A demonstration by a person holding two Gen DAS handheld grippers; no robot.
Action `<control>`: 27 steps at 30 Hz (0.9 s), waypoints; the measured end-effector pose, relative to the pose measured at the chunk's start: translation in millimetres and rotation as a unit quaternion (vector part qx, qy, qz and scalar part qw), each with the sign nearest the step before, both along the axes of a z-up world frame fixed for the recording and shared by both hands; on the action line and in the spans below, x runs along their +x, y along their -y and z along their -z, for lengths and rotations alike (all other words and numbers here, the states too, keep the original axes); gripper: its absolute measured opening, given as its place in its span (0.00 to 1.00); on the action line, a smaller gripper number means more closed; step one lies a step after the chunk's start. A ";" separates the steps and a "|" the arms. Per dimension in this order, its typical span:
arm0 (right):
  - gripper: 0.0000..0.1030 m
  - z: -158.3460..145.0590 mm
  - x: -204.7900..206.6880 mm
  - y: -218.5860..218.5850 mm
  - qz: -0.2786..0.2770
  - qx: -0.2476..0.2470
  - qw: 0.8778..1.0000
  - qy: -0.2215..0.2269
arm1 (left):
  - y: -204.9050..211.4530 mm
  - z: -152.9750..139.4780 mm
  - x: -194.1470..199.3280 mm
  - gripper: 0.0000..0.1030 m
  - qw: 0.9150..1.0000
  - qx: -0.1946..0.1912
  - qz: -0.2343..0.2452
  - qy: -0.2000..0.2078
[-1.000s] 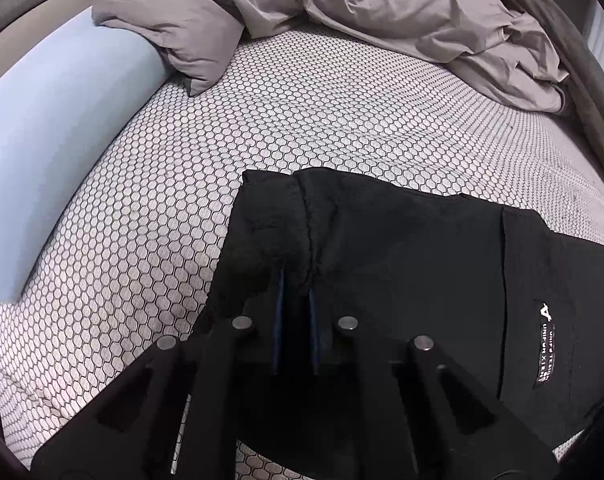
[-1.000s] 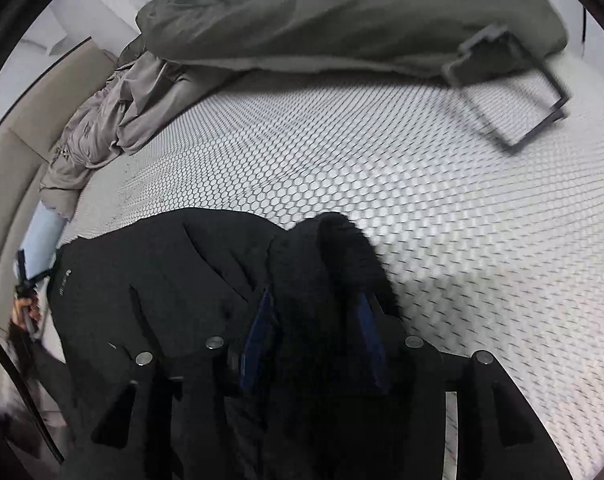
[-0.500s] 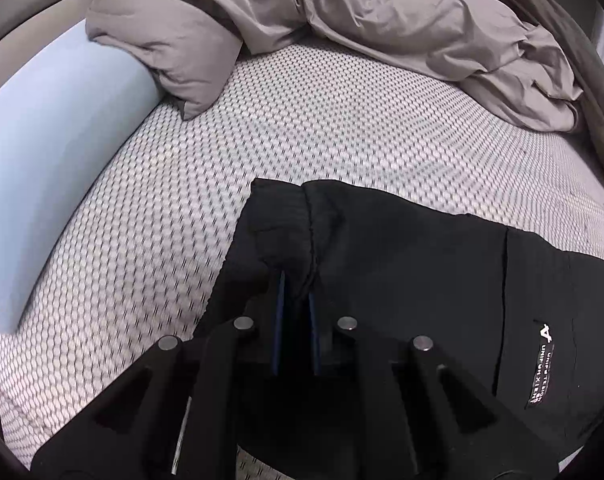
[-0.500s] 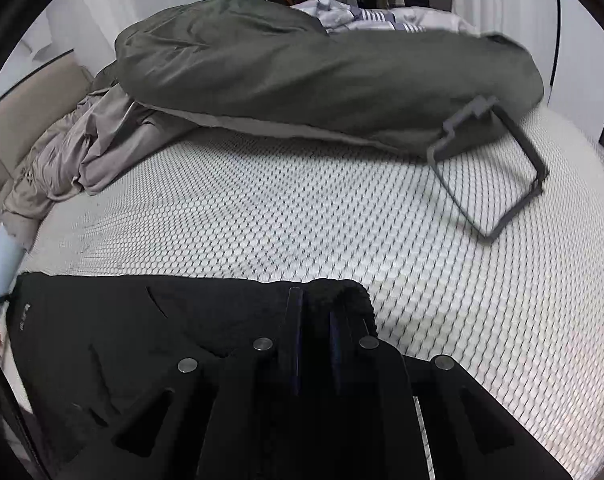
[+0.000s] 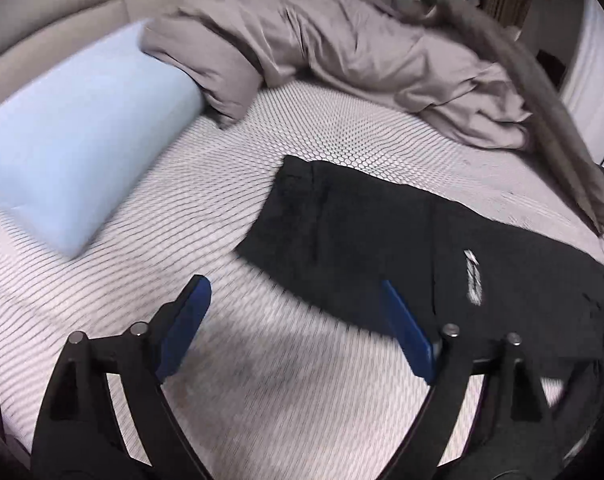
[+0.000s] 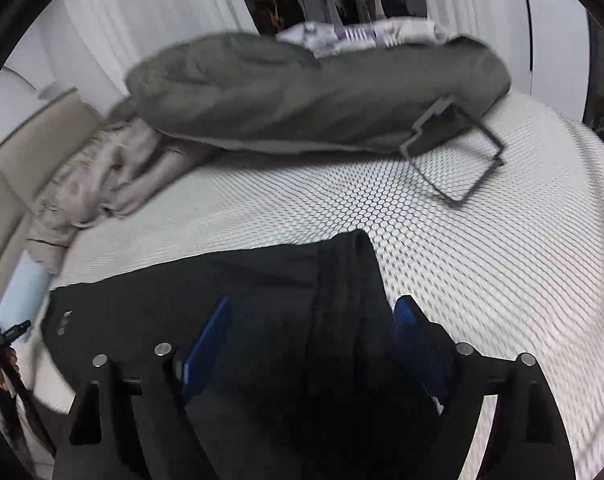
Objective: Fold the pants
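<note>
Now that both my claws are letting go, the pants (image 5: 402, 248) are lying by themselves on the bed (image 5: 262, 380). Half a second ago each claw was pinching a black edge. Now my left claw (image 5: 298, 320) is spread wide and holding nothing, and it is hanging over bare bed just beside the near corner of the pants. My right claw (image 6: 314, 340) is spread wide too, and it is hanging over the pants with a raised ridge of cloth between its blue fingers (image 6: 206, 340). I think this means one fold is done and is staying put.

The bed is the biggest thing here, and it is giving me lots of open room in front and to my left. The brown blanket (image 5: 362, 68) is piled along the far side, well apart from the pants. The green bag (image 6: 314, 92) is lying far back too. The blue pillow (image 5: 74, 152) is sitting off to my left, apart from the pants. A grey frame (image 6: 458, 160) is resting near the bag.

The pants are looking flat and long, with a white label (image 5: 474, 280) showing. Their left edge is looking straight. I think I am needing to grab an end next and bring it over.
</note>
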State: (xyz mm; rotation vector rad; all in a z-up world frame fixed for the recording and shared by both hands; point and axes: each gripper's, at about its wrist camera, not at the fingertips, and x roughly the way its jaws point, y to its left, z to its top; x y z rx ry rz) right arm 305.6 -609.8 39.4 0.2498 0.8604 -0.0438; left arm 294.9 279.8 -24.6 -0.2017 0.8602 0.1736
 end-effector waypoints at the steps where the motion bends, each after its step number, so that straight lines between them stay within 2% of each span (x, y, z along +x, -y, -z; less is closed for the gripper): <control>1: 0.85 -8.2 -17.0 1.8 -0.001 0.003 1.000 0.006 | -0.5 -7.2 -24.2 0.86 1.000 0.007 -0.003 0.002; 4: 0.88 -29.2 -74.1 -4.3 -0.010 0.017 0.999 0.041 | -3.4 -15.7 -80.0 0.96 1.000 0.008 -0.012 0.014; 6: 0.91 -32.4 -100.4 -12.2 -0.011 0.026 0.998 0.055 | -5.8 -12.5 -112.1 0.96 1.000 -0.004 -0.017 0.017; 9: 0.91 -34.5 -138.8 -22.9 -0.017 0.040 0.997 0.063 | -9.2 6.1 -147.5 0.96 1.000 -0.012 -0.017 -0.013; 12: 0.91 -33.4 -167.6 -25.9 -0.019 0.036 0.997 0.062 | -4.5 27.1 -161.7 0.96 0.999 -0.021 0.000 -0.036; 13: 0.91 -32.0 -173.3 -25.4 -0.018 0.037 0.997 0.060 | -3.2 36.9 -162.3 0.92 0.998 -0.029 0.009 -0.053; 15: 0.91 -28.5 -182.7 -23.3 -0.010 0.042 0.998 0.053 | 0.5 58.3 -160.6 0.73 0.994 -0.050 0.021 -0.091; 16: 0.91 -27.3 -185.2 -21.9 -0.007 0.044 0.998 0.051 | 2.6 66.8 -159.3 0.60 0.994 -0.042 0.017 -0.101; 17: 0.91 -26.4 -189.9 -20.8 -0.004 0.046 0.998 0.049 | 5.7 70.4 -158.8 0.40 0.995 -0.014 0.008 -0.097; 19: 0.91 -25.9 -194.0 -17.1 0.002 0.044 0.998 0.048 | 9.9 68.4 -157.8 0.28 0.996 -0.001 0.011 -0.087; 20: 0.91 -27.1 -198.3 -15.9 0.006 0.044 0.998 0.049 | 9.9 61.6 -158.9 0.18 0.997 -0.003 0.002 -0.077; 23: 0.91 -29.1 -206.5 -13.9 0.014 0.040 0.998 0.049 | 10.7 29.2 -155.0 0.14 1.000 0.006 0.003 -0.021; 27: 0.91 -33.7 -208.3 -11.2 0.022 0.029 0.998 0.045 | -2.1 11.8 -117.9 0.14 1.000 -0.001 -0.018 -0.012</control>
